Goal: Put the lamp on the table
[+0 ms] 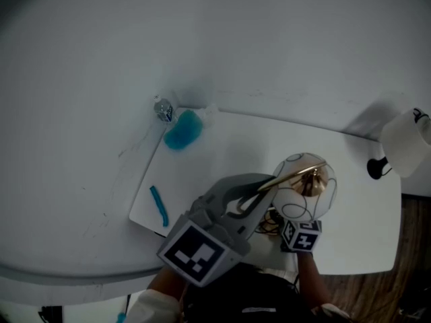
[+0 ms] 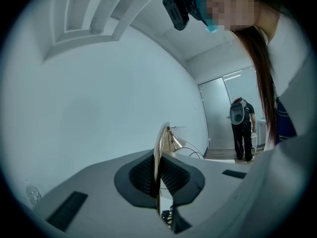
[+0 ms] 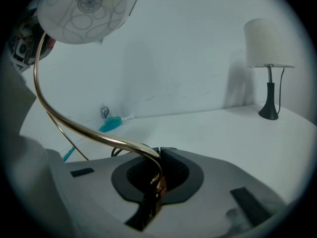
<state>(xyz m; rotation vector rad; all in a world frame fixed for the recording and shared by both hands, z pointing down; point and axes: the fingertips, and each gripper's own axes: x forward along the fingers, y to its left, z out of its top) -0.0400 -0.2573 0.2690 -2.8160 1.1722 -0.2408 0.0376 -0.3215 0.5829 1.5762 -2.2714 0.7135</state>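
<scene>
The lamp has a thin gold arched arm (image 1: 291, 175) and a round white shade (image 1: 302, 188) patterned with circles. It hangs over the near part of the white table (image 1: 222, 155). My left gripper (image 1: 259, 199) is shut on the gold arm (image 2: 158, 157), which runs upright between its pads. My right gripper (image 3: 156, 181) is shut on the lower gold stem (image 3: 99, 138), and the shade (image 3: 88, 10) hangs above at the upper left. In the head view only the right gripper's marker cube (image 1: 301, 235) shows below the shade.
A second lamp with a white shade (image 1: 404, 144) (image 3: 268, 43) and a black base (image 1: 377, 168) stands at the table's right end. A blue bottle (image 1: 183, 130) (image 3: 112, 124) lies at the far left corner, a blue pen (image 1: 159, 206) near the left edge. A person (image 2: 242, 128) stands by a far door.
</scene>
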